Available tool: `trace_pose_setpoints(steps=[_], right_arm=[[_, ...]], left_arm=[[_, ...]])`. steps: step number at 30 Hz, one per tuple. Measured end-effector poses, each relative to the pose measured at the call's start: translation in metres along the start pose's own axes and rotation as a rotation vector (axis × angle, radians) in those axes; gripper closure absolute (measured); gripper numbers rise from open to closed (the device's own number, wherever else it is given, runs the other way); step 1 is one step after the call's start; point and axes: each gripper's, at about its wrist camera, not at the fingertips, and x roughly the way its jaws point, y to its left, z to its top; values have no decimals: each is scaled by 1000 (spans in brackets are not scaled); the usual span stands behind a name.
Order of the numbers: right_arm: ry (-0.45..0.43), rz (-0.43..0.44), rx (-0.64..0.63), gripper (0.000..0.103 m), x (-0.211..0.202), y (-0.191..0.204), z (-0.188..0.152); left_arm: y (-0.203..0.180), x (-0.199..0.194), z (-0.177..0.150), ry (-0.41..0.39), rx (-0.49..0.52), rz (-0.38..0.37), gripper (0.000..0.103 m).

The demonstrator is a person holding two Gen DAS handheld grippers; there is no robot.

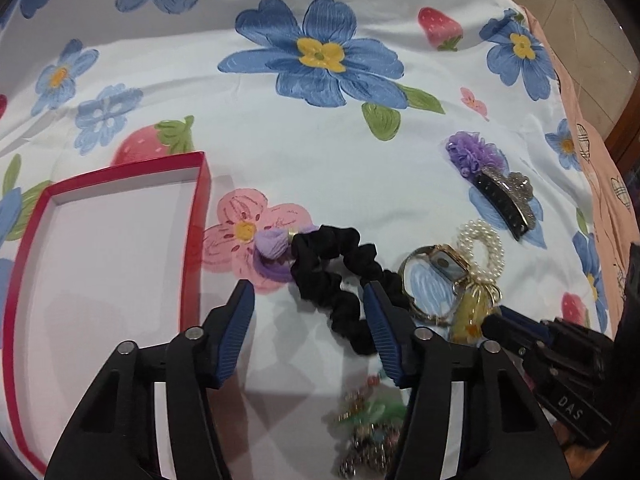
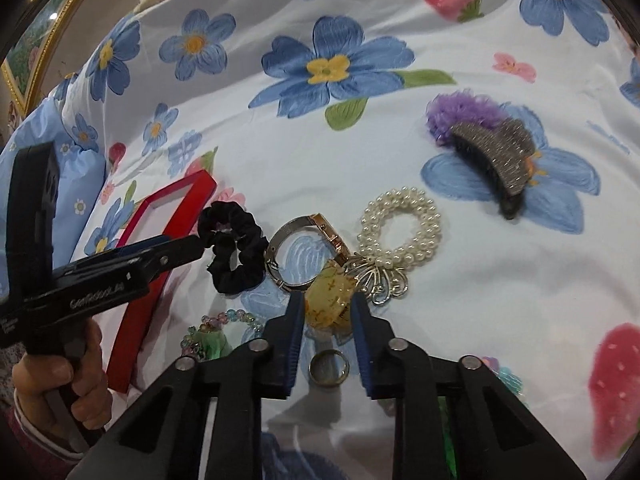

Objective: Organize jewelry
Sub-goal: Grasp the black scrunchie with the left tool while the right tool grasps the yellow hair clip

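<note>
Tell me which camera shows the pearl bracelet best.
The right wrist view: the pearl bracelet lies there as a whole ring, nothing covering it, beyond the right gripper. In the left wrist view the same bracelet appears smaller, far right, bunched against the watch.

open box (image 1: 120, 264) at the left on the bedsheet (image 1: 320, 152), scrunchie (image 1: 340, 276) just right of it, watch (image 1: 436, 280) next, pearl bracelet (image 2: 400, 232) touching the watch's right side, hair claw clip (image 2: 496, 160) farther back right, ring (image 2: 329, 368) nearest, beaded bracelet (image 2: 224, 328) near left
</note>
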Motion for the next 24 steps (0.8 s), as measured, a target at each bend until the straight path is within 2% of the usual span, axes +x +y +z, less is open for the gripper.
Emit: trace_pose_setpoints(steps=[2,4,8,14,24], right_arm=[[-3,8,10,90,1,-2,1],[-5,12,17,91,1,-5,1],[-19,14,18,97,-2,-7,3],[-49,18,7,99,-15,-4,3],[-87,50,-34,99,-30,21,12]], left_arm=[[1,8,3,14,-5,-3,60],[2,14,4,30,-12,-19,84],[-2,16,3,35,7,-39,95],[0,-5,4,-3,-3,-80,98],[27,-65,-3,-88,-79,-149,98]])
